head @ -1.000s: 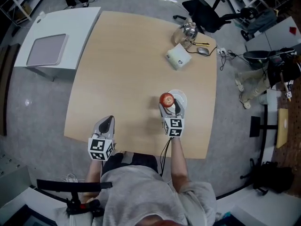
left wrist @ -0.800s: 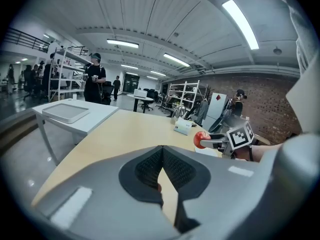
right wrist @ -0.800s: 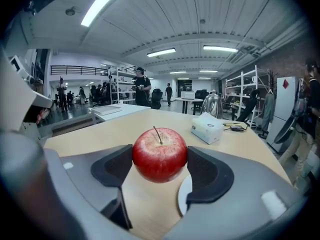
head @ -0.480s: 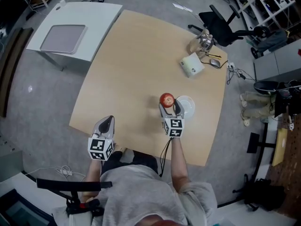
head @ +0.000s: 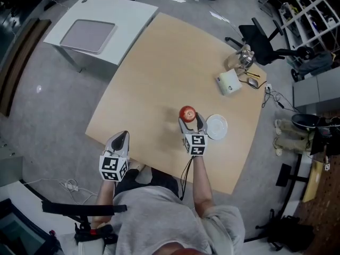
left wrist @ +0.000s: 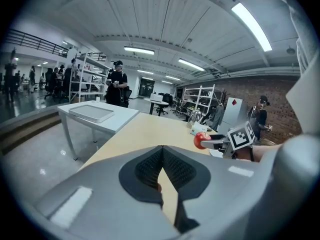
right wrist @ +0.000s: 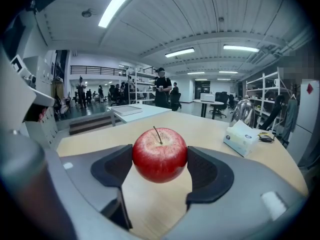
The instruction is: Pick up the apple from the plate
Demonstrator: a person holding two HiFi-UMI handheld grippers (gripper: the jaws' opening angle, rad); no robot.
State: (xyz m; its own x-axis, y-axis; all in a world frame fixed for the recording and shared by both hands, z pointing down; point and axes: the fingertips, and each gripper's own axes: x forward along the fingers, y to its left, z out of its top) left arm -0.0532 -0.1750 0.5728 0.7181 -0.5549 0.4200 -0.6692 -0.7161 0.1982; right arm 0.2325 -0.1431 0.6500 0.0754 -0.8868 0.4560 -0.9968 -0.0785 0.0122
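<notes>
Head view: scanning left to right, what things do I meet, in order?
Grey tray → left gripper → apple → white plate → glass jug. The right gripper and the tissue box overlap their neighbours, so they are left out.

Wide tabletop (head: 154, 73) lies open left of the plate (head: 219, 129); tissue box (head: 229, 82) stands beyond it.

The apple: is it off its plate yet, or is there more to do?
Done: the apple is off the white plate, which lies bare beside it on the table. In hand: the right gripper clamps its jaws on the apple's sides, holding it above the tabletop. The left gripper is shut, empty. Left: seemingly nothing.
</notes>
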